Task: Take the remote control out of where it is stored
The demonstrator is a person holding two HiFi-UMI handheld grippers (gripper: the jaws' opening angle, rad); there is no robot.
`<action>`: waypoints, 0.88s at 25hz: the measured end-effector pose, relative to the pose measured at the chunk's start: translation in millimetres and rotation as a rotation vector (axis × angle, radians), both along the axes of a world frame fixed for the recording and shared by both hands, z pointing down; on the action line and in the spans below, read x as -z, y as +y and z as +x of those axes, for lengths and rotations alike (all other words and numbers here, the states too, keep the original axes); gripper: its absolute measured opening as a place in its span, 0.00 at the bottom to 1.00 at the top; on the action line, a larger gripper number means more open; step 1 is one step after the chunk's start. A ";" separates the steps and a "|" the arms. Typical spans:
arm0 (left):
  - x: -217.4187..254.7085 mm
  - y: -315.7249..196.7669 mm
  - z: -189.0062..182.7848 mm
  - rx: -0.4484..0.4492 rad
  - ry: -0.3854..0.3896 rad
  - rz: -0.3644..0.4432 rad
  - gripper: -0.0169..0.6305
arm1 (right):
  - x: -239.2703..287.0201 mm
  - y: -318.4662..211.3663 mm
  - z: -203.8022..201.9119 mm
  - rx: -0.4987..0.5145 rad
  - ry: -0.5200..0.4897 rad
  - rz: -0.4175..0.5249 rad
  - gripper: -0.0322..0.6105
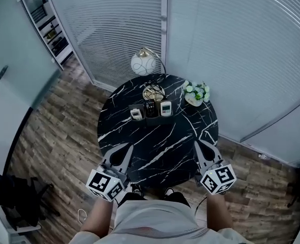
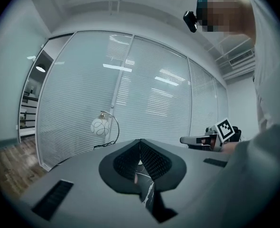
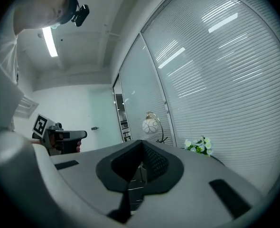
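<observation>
Holder (image 1: 150,117), small and dark, stands near the far middle of the table (image 1: 160,146). It contains three remotes upright, side by side. The black remote control (image 1: 150,107) is in the middle, with a white remote (image 1: 136,114) on its left and a second white remote (image 1: 165,108) on its right. Whether partitions divide them cannot be made out.

Dish (image 1: 153,92), round and gold-toned, sits just behind the holder; its contents are too small to tell.

Pot of flowers (image 1: 196,94), with white blooms and green leaves, is at the table's far right edge.

Left gripper (image 1: 127,146) has its jaws closed tip to tip with nothing between them. It is over the near left rim of the table, well apart from the holder.

Right gripper (image 1: 197,142) likewise has its jaws pressed together and empty. It is over the near right rim, well apart from the holder. Each carries a cube of square markers, and each is gripped by a hand.

Table is round, with a glossy black marble-look top and white veining.

Lamp (image 1: 143,63) is a white globe with dark swirls on an arched metal stem, behind the table.

Floor (image 1: 63,121) is grey-brown wood plank.

Walls (image 1: 231,50) are glass panels with closed horizontal blinds.
</observation>
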State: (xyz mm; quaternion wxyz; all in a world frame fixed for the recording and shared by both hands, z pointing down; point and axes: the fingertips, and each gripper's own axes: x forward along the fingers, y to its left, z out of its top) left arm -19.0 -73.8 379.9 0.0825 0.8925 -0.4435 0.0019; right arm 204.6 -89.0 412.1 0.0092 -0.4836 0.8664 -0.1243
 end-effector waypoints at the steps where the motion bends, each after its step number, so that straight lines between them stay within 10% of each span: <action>1: -2.6 -8.0 -7.1 -0.018 0.004 -0.002 0.04 | -0.8 -3.4 -6.2 -0.020 0.008 -0.006 0.07; 12: -28.5 -69.7 -78.1 -0.140 0.006 -0.031 0.04 | -3.0 -45.4 -87.3 -0.148 0.083 -0.019 0.07; 22: -22.1 -67.5 -66.5 -0.097 -0.005 -0.037 0.04 | -12.7 -74.5 -60.9 -0.191 0.107 -0.039 0.07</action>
